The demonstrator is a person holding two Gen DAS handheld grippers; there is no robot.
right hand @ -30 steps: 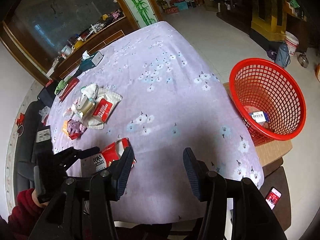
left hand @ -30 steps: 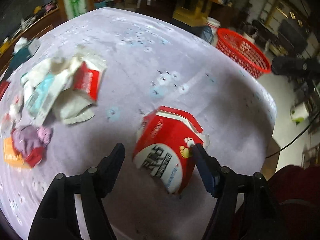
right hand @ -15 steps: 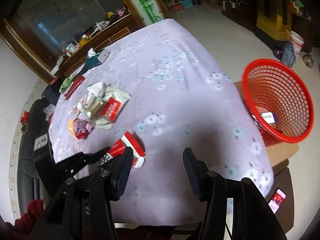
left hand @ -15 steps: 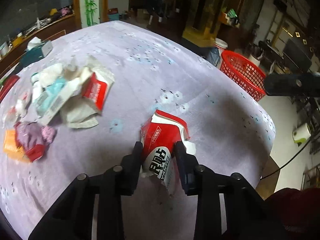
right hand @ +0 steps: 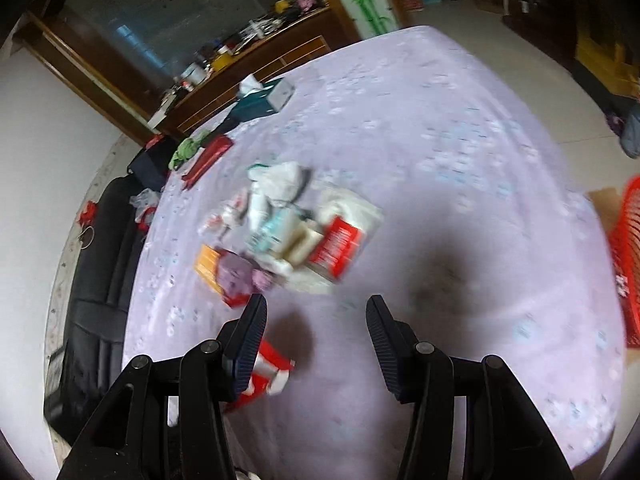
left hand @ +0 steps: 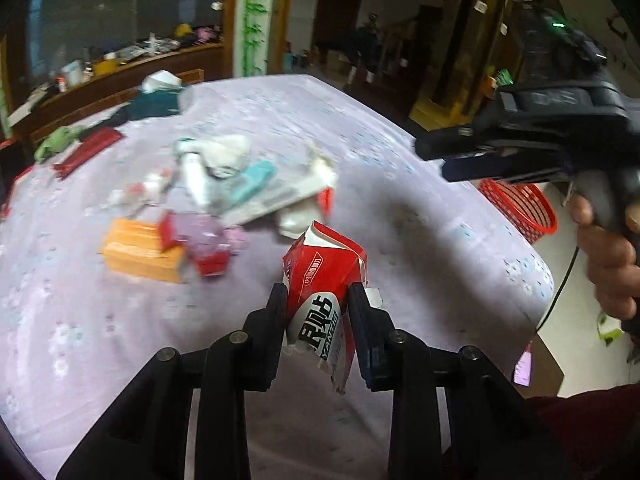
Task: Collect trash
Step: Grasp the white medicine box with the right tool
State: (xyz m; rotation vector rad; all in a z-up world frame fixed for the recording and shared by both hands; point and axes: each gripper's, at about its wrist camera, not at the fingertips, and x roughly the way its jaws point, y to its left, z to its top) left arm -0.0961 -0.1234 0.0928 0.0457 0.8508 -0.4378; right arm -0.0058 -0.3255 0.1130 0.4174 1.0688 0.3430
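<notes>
Left claw [left hand: 318,296]: I have it pinching the crumpled red and white cardboard carton with black lettering [left hand: 322,276], one finger on each flat side, low on its body, the torn top sticking up past the tips
Where the carton is: off the cloth as far as I can judge, over the near part of the round worktop under a lilac flowered cloth [left hand: 420,184]
Right claw [right hand: 316,316]: spread wide and carrying nothing, hovering over bare cloth just short of the heap
How the carton will handle: I judge it light, empty and already caved in, so it gives under the fingers; glossy print could slip, so I would keep the hold on the broad faces, not the ragged flap
Remaining trash: a loose heap of white, teal, orange and purple wrappers and paper [left hand: 208,200], soft and flimsy by the look of it
Left view only: the open red plastic mesh basket [left hand: 520,210] beyond the worktop's far edge, and the person's hand [left hand: 608,256] on the other tool's handle
Right view only: the whole heap [right hand: 288,232] from above, a black chair [right hand: 96,288] at the side, and only a red sliver of the basket [right hand: 628,264]; both views are smeared by motion
</notes>
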